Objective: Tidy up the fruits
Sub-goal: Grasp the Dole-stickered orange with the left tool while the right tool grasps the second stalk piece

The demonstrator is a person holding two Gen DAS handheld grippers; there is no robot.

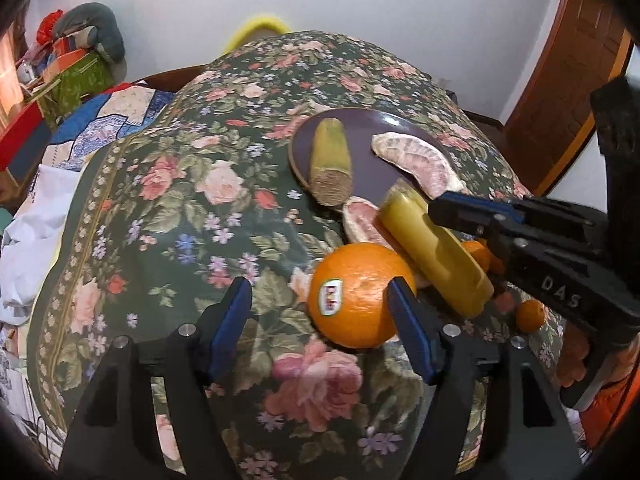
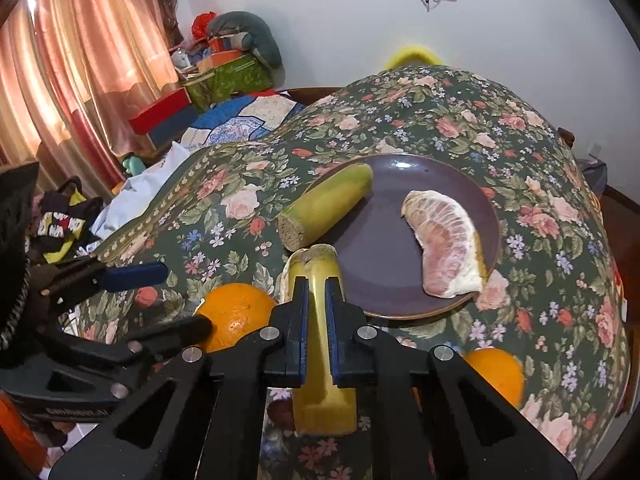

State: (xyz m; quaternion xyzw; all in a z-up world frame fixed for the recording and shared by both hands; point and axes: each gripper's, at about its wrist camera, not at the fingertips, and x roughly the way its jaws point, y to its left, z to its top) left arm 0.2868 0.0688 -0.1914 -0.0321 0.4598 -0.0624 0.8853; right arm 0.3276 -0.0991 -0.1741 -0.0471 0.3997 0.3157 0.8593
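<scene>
A dark purple plate (image 2: 400, 184) holds a green sugarcane piece (image 2: 326, 206) and a peeled pomelo segment (image 2: 448, 240). My right gripper (image 2: 316, 280) is shut on a second yellow-green sugarcane piece (image 2: 320, 360), held just in front of the plate's near rim; it also shows in the left wrist view (image 1: 434, 256). My left gripper (image 1: 320, 292) is open, its right finger touching a large stickered orange (image 1: 356, 296) that lies just outside its jaws on the floral cloth. Another pomelo segment (image 1: 360, 220) lies on the cloth beside the plate (image 1: 360, 124).
A second orange (image 2: 496, 372) and small tangerines (image 1: 530, 314) lie on the cloth at the right. The floral-covered table (image 1: 200, 200) drops off at the left toward bedding, boxes (image 2: 228, 76) and curtains. A wooden door (image 1: 568, 80) stands at the right.
</scene>
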